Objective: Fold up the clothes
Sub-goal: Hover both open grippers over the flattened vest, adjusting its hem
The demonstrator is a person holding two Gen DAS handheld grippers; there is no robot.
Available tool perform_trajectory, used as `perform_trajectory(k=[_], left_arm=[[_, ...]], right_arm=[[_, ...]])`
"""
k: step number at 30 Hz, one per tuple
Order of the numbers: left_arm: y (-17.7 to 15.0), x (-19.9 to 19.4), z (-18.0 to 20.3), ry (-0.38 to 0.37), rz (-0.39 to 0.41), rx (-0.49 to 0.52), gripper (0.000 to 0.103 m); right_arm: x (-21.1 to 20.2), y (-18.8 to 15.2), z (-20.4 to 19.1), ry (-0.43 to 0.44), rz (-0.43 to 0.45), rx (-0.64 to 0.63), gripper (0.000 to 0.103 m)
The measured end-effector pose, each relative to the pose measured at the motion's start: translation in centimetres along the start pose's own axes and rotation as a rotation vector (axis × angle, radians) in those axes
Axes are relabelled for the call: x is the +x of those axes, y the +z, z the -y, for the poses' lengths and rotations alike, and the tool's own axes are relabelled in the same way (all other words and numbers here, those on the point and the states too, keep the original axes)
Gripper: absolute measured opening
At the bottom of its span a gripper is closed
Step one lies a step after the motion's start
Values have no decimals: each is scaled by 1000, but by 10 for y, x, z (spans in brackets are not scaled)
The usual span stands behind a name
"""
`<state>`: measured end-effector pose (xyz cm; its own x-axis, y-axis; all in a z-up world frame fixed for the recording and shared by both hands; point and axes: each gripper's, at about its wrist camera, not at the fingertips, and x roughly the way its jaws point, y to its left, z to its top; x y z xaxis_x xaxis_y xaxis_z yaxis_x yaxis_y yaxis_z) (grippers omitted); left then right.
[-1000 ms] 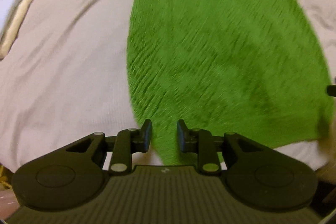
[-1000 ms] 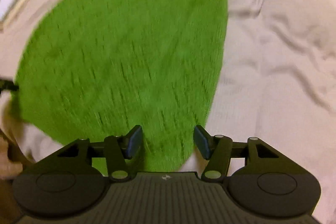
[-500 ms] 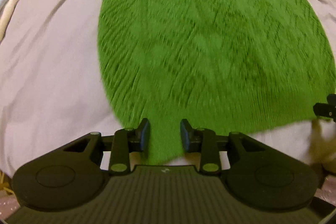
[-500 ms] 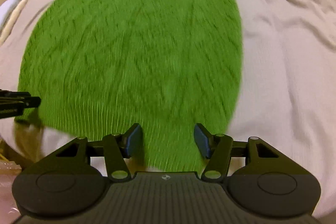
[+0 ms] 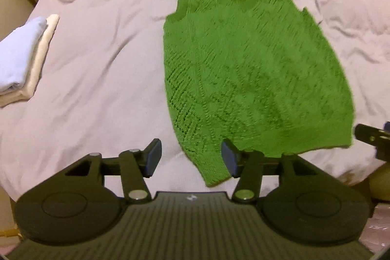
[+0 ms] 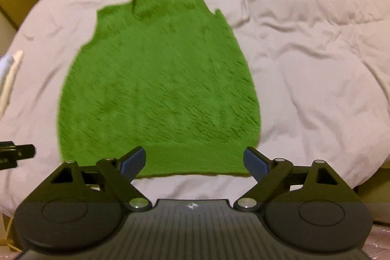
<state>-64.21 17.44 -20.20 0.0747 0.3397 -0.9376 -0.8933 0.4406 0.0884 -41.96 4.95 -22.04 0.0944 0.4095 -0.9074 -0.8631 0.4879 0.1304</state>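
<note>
Hovering with jaws just spread apart and gripping nothing, the left gripper and right gripper hang above the hem of the green knit vest. It lies flat on the wrinkled white bedsheet, well apart from folded pale clothes at the left.

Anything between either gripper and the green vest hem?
Nothing visible. The green knit vest lies flat on the white bedding, its hem just ahead of the open right gripper and open left gripper. Folded clothes sit well aside.

Vest on bedsheet, folded clothes left
</note>
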Motion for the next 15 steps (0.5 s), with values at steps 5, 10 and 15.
perform_trajectory(k=[5,10,15], left_arm=[[1,-35,-3,-11,22,3,57],[1,-53,4,-3,70,-5,59],[-6,-66,15,17,81,-31,59]], right_arm=[[-34,16,-10,0,75,18,90],[-59,31,-10,35,117,25,90],[-65,28,-7,72,79,-50,90]])
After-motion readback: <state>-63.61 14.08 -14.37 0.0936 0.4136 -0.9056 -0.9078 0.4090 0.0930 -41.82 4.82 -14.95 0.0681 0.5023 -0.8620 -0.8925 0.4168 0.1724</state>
